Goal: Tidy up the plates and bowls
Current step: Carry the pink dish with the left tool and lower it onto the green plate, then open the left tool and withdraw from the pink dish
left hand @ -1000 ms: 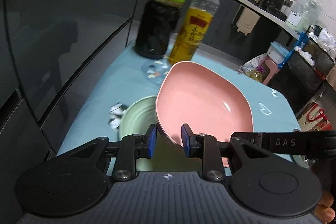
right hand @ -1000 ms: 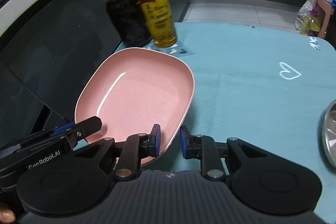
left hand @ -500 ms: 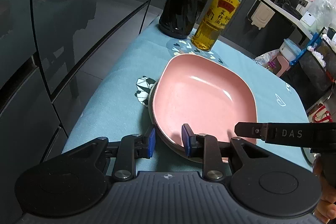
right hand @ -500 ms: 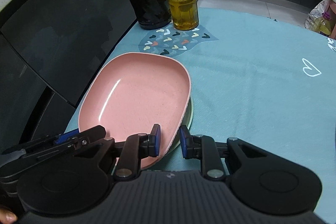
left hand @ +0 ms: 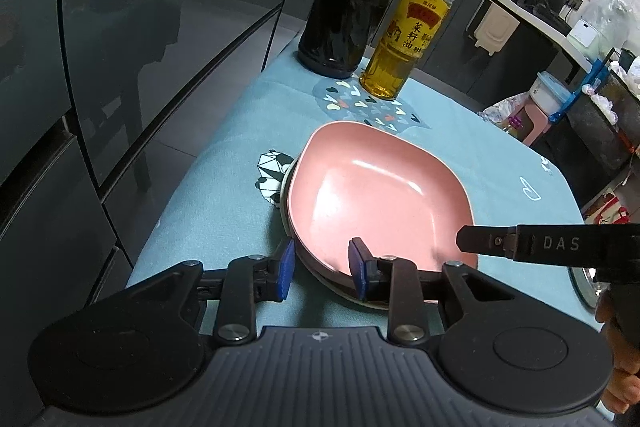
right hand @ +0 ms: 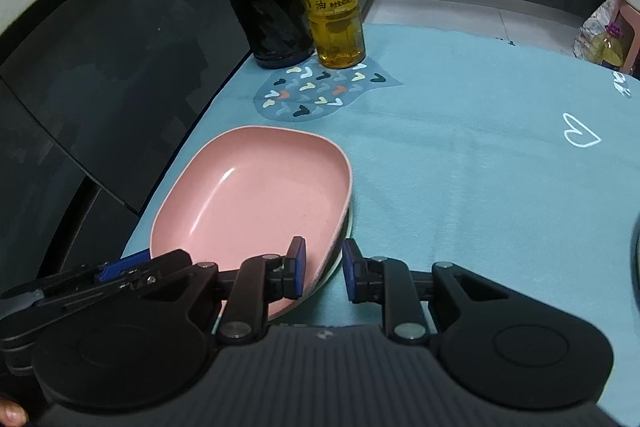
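The pink plate (left hand: 376,195), nested on a pale dish, is straddled at its near rim by the opening left claw (left hand: 322,265), while the right claw (right hand: 323,273), nearly clenched, is seen astride the adjacent corner, contact unclear.

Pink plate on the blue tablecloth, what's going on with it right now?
A person is stacking dishes with a hand-held tool in each hand. The pink plate now sits on top of a pale green dish on the tablecloth, in front of a vinegar bottle and an oil bottle. The left tool is opening, its pads coming off the plate's near rim, while the right tool is nearly closed at the rim on its side.
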A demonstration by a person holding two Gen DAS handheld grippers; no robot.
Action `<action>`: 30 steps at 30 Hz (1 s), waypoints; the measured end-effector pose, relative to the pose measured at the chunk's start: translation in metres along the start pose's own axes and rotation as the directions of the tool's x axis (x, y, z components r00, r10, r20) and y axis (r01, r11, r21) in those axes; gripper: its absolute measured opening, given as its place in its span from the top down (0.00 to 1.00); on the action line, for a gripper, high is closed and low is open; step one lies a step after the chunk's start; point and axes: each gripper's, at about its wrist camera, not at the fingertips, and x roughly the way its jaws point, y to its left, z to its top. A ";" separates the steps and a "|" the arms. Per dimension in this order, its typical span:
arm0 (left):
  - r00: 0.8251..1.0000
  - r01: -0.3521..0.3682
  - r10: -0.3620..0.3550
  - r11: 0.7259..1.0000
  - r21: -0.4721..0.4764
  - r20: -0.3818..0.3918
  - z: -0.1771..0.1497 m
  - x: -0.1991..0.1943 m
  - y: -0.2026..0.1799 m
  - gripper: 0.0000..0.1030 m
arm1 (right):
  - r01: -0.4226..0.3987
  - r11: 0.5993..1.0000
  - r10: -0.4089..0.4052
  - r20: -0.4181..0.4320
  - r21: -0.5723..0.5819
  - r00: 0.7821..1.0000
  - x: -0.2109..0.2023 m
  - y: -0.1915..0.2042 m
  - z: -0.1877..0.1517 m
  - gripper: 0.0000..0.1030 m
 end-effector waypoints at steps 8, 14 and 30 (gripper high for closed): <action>1.000 0.003 -0.003 1.000 0.000 0.018 -0.002 -0.018 -0.004 0.74 | -0.016 1.000 0.016 0.015 0.024 1.000 -0.013 -0.012 -0.003 0.97; 0.998 0.002 -0.005 0.999 0.043 0.070 -0.001 -0.036 -0.021 0.74 | -0.025 0.998 0.021 0.088 0.051 0.996 -0.041 -0.030 -0.007 0.97; 0.992 0.116 -0.122 0.970 0.212 0.014 -0.007 -0.036 -0.135 0.73 | -0.008 0.962 -0.049 0.200 0.275 0.979 -0.093 -0.134 -0.039 0.97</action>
